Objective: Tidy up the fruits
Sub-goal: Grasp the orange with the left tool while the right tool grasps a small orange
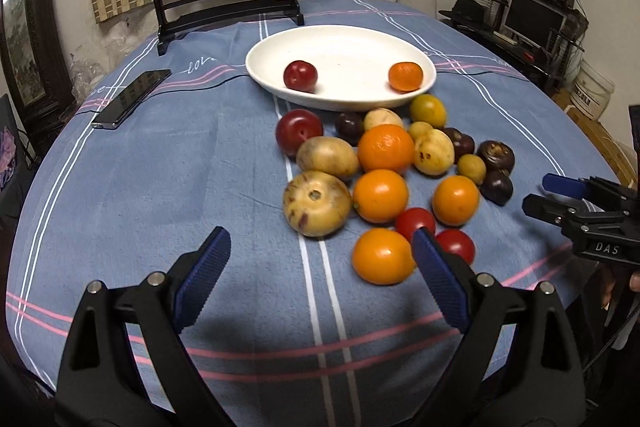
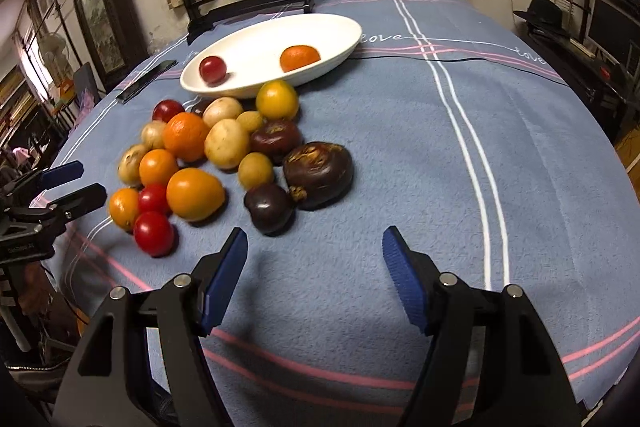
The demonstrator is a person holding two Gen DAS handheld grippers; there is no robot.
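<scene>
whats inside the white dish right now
The white oval dish holds two fruits, set apart: a red plum and a small orange. Its near rim hides only the orange's underside in the right wrist view.

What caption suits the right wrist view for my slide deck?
Open right tongs hover over the blue tablecloth beside piled fruit; white dish holds two pieces.

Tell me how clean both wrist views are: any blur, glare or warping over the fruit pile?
Left wrist: fruit sharp, strong fisheye bowing the tablecloth, soft glare on the white plate. Right wrist: slight motion blur on the pile, the near tomato smeared; edges vignetted dark.
</scene>
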